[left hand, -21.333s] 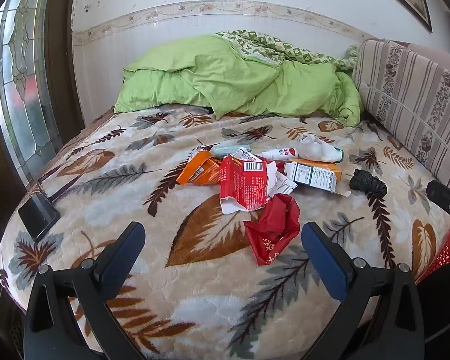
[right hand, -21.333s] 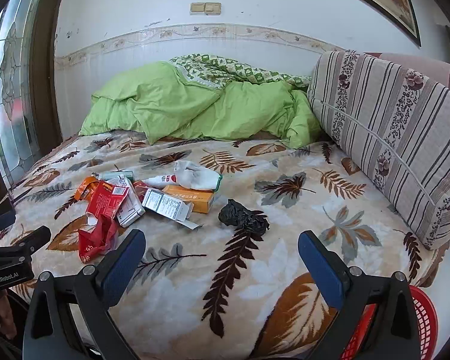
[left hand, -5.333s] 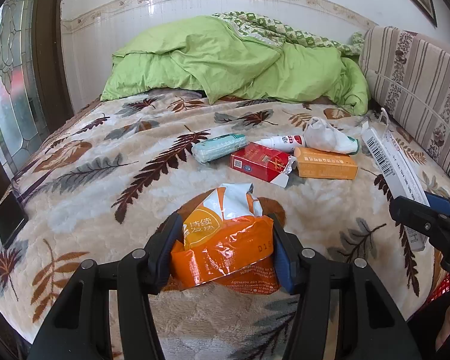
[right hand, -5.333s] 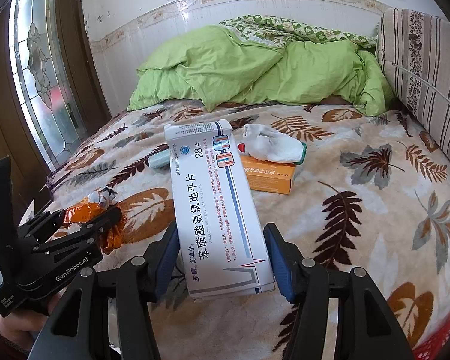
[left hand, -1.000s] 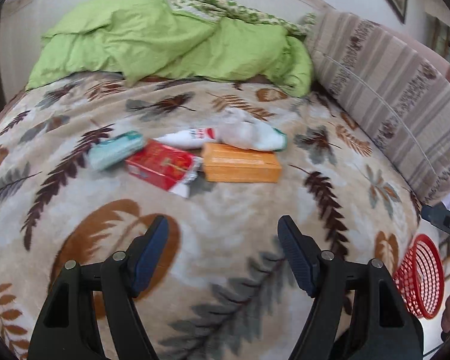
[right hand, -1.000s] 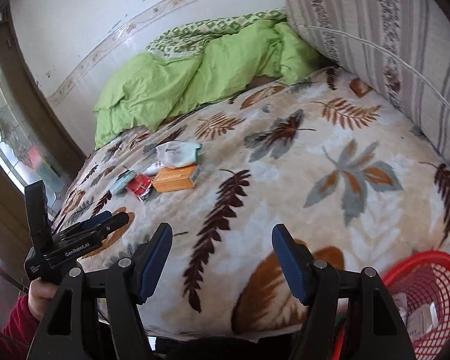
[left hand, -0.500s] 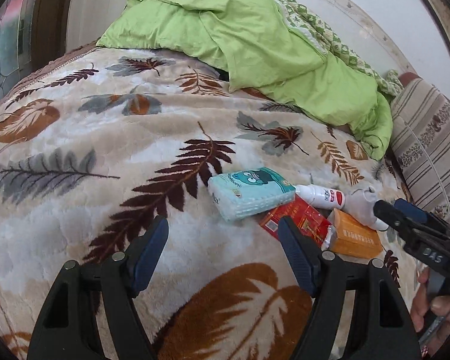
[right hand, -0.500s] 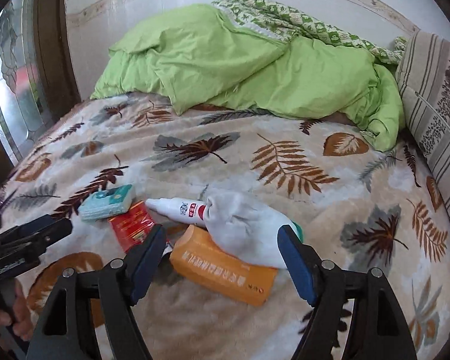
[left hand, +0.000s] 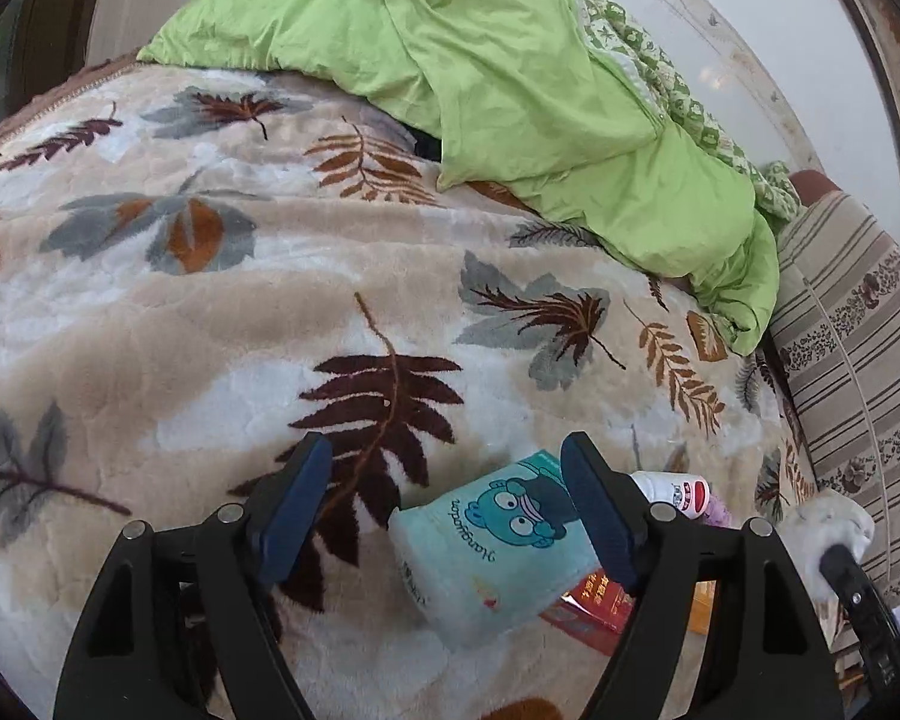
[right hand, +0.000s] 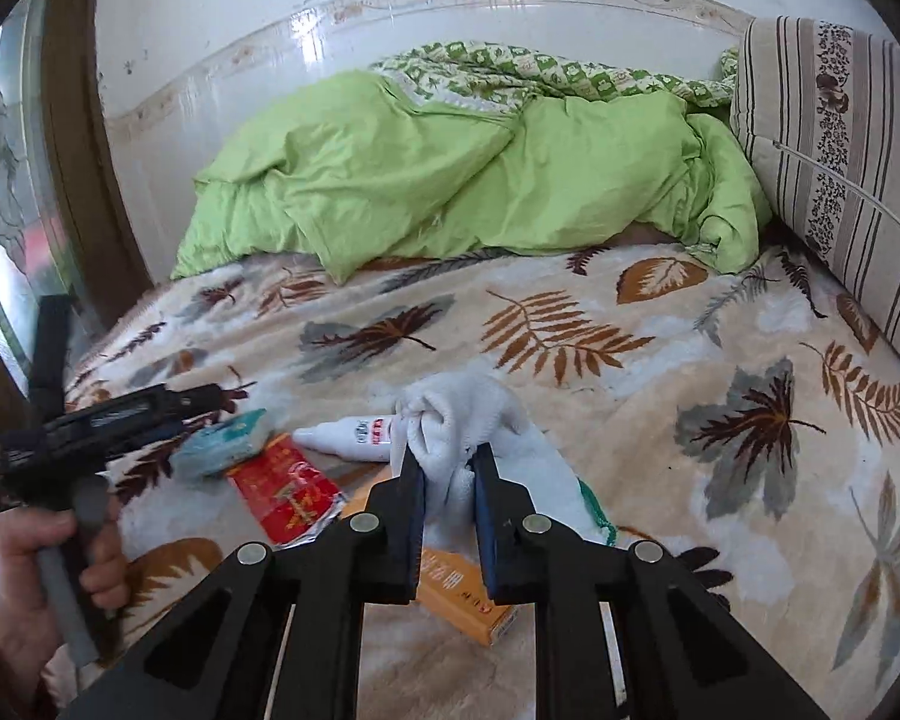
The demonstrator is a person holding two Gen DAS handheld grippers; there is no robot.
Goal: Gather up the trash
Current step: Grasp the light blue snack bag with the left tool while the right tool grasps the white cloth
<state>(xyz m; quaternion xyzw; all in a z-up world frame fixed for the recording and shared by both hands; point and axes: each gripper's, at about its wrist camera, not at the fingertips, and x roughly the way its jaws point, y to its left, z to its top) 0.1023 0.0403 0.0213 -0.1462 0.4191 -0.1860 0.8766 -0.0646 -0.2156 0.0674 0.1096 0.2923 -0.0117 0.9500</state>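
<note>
My left gripper (left hand: 447, 504) is open, low over the bed, its jaws around a teal tissue pack (left hand: 492, 552) with a cartoon face; that pack also shows in the right wrist view (right hand: 222, 441). My right gripper (right hand: 448, 483) is shut on a white sock (right hand: 459, 420), which also shows at the right edge of the left wrist view (left hand: 834, 525). A red packet (right hand: 285, 492), a white tube (right hand: 354, 435) and an orange box (right hand: 465, 597) lie on the leaf-patterned blanket (right hand: 660, 360) beside the sock.
A rumpled green duvet (right hand: 450, 180) lies at the head of the bed. A striped cushion (right hand: 840, 138) stands along the right side. A stained-glass window (right hand: 6, 192) and dark frame are at the left. The left gripper's body (right hand: 108, 420) sits left of the trash.
My left gripper has dropped and moved forward until its jaws stand around the teal tissue pack. My right gripper has moved in and closed on the white sock.
</note>
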